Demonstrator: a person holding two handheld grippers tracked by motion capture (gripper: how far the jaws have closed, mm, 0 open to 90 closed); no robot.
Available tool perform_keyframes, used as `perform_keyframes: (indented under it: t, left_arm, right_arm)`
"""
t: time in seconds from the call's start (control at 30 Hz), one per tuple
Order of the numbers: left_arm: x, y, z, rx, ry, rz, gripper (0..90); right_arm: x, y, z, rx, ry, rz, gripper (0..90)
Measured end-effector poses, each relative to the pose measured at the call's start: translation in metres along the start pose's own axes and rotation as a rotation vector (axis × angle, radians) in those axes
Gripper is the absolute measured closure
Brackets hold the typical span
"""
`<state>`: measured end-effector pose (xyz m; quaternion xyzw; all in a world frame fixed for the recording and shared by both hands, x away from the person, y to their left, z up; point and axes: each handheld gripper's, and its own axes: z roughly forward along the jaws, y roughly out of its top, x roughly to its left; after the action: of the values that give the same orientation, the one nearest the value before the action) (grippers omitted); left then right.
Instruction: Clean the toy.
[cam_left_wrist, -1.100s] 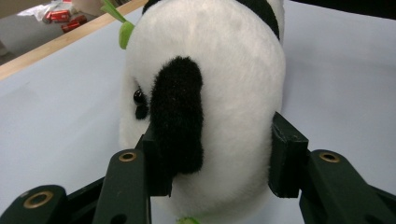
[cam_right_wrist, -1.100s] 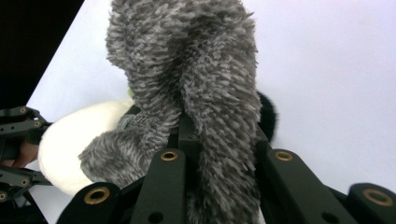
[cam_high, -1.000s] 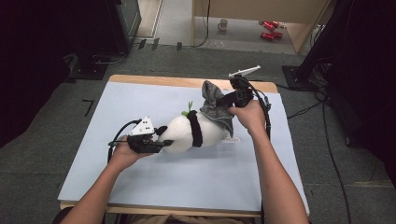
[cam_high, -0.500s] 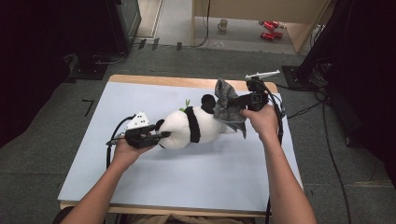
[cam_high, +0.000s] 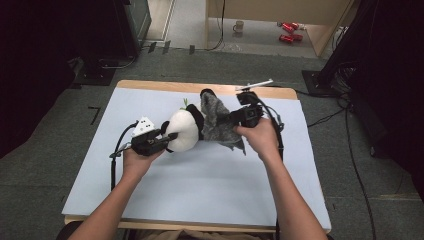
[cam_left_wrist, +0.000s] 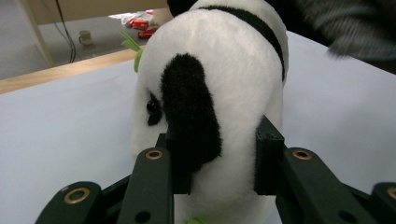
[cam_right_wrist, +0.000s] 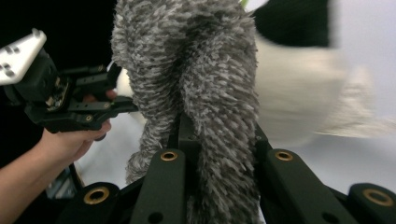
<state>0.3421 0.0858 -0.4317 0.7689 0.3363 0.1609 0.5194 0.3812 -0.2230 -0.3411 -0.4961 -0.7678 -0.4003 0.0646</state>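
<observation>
Dressing looks half done: at frame centre on the pale blue desk (cam_high: 200, 200), the left hand-held gripper (cam_high: 167, 141), jaws just closed, clamps the black-and-white plush panda (cam_high: 184, 131), the right hand-held gripper (cam_high: 231, 120) pinching the fuzzy grey knitted garment (cam_high: 217, 122), which next needs drawing over the body.

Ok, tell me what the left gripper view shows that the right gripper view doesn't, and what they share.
Left gripper view alone: the left hand-held gripper shut on the panda, its jaws having just closed further, plus a black ear, the table's wooden edge, and a mug and red cans on the floor behind.
Right gripper view alone: the right hand-held gripper shut on grey fuzzy cloth, and the person's left hand holding the other gripper from outside.
Both: the panda's white body and the pale table cover.
</observation>
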Motion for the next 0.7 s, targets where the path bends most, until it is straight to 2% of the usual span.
perform_keyframes:
  t: [0.03, 0.1, 0.2, 0.27, 0.43, 0.53, 0.57, 0.63, 0.7]
  left_arm:
    - [0.0, 0.0, 0.001, 0.006, -0.015, -0.002, 66.0]
    - [-0.003, -0.001, 0.002, 0.014, -0.025, 0.024, 63.2]
    - [-0.001, -0.001, 0.001, 0.038, -0.048, 0.032, 53.6]
    - [0.002, 0.0, 0.001, 0.062, -0.076, 0.022, 44.8]
    - [0.005, 0.007, -0.003, 0.102, -0.119, 0.051, 32.5]
    - [0.006, 0.014, -0.008, 0.119, -0.139, 0.075, 30.0]
    - [0.007, 0.017, -0.01, 0.108, -0.14, 0.087, 30.3]
    - [0.01, 0.025, -0.016, 0.087, -0.154, 0.081, 30.9]
    - [0.014, 0.034, -0.018, 0.088, -0.152, 0.085, 30.6]
  right_arm:
    - [0.002, -0.001, 0.008, 0.014, 0.005, 0.001, 76.8]
    - [0.003, -0.004, 0.022, 0.042, 0.002, -0.006, 76.8]
    - [-0.001, -0.007, 0.033, 0.058, -0.014, 0.003, 76.8]
    - [-0.005, -0.009, 0.033, 0.059, -0.019, 0.013, 76.8]
    - [-0.013, -0.012, 0.031, 0.061, -0.021, 0.028, 76.8]
    - [-0.017, -0.015, 0.03, 0.057, -0.024, 0.029, 76.8]
    - [-0.018, -0.015, 0.029, 0.059, -0.024, 0.031, 76.8]
    - [-0.019, -0.016, 0.028, 0.06, -0.023, 0.027, 76.8]
    - [-0.019, -0.017, 0.028, 0.07, -0.025, 0.023, 76.8]
